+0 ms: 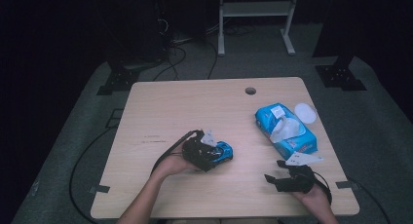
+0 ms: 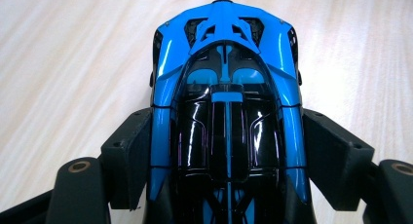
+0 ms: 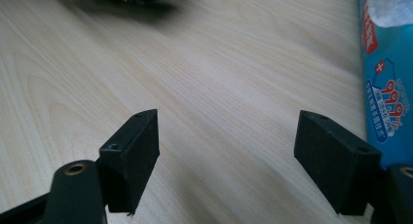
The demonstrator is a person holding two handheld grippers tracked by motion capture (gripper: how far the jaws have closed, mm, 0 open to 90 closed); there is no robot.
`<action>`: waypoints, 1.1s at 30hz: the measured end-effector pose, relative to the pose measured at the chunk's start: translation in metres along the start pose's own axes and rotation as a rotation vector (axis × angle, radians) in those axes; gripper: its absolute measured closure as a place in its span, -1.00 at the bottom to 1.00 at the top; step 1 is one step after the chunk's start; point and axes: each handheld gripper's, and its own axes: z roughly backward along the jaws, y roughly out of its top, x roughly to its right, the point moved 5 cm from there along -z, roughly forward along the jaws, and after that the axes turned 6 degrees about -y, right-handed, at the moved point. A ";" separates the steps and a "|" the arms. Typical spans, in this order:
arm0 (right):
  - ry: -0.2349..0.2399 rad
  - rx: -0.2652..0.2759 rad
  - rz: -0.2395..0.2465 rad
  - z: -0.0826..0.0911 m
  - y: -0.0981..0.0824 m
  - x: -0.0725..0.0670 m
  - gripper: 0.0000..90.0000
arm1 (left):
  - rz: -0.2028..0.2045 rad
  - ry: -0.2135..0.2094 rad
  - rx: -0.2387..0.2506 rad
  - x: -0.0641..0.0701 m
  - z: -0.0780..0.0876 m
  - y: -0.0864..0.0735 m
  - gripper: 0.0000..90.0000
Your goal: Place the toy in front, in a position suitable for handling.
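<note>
Blue wipes pack (image 3: 387, 87) label reads "99.9%" beside a white cross.

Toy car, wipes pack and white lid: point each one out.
Toy car (image 2: 226, 112), left gripper view, on its glossy black roof.
Wipes pack (image 1: 285, 129), high view, on its top face.
White lid (image 1: 305, 112), high view, on its centre.

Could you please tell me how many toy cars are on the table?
1. The blue and black toy car sits left of the table's middle, clamped between the left gripper's fingers. None seems hidden.
</note>
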 end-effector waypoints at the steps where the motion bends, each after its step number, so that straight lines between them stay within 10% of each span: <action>1: 0.000 0.001 0.000 0.000 0.000 0.000 -0.47 | -0.006 -0.008 -0.003 0.001 -0.004 0.001 -0.42; 21: -0.005 0.007 0.008 0.000 0.003 -0.001 -0.47 | -0.012 -0.067 0.010 0.002 -0.025 -0.002 -0.38; 33: -0.112 0.133 0.055 0.033 0.053 0.014 -0.47 | 0.007 -0.035 0.071 0.003 -0.012 -0.003 -0.75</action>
